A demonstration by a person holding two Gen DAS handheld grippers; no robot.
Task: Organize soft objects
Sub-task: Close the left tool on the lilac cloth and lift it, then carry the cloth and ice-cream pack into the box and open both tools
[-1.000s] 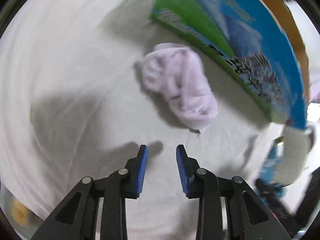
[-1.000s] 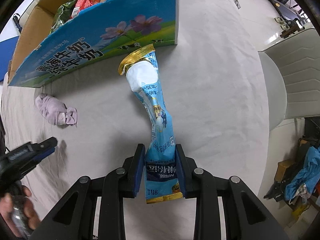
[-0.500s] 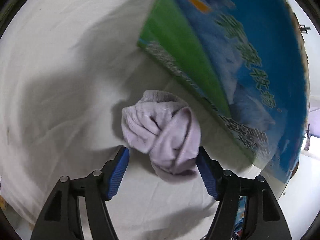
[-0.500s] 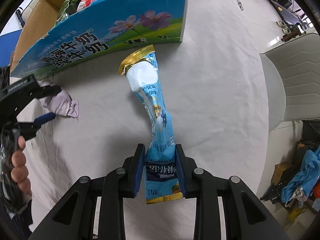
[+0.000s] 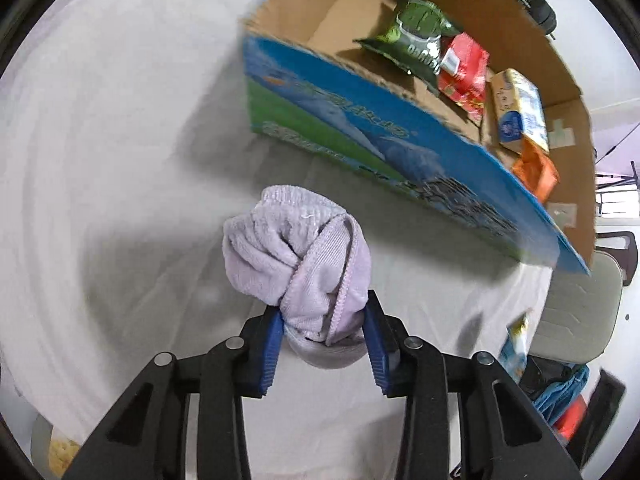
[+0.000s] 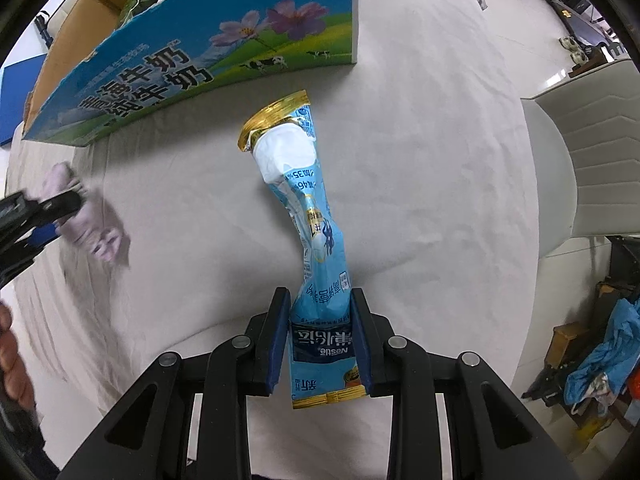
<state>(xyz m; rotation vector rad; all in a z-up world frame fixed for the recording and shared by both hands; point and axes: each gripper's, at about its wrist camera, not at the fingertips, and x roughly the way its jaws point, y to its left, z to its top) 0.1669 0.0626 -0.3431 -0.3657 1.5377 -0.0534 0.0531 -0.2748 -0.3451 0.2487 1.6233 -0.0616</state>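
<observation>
Left gripper, empty and short of the lilac cloth a second ago, now clamps it, lifted beside the cardboard box.

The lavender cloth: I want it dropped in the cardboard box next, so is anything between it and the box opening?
Only the box's own printed front wall stands between the lavender cloth, held in the left tongs, and the opening. The cardboard box is open-topped, with bare floor beside the green snack bag.
</observation>
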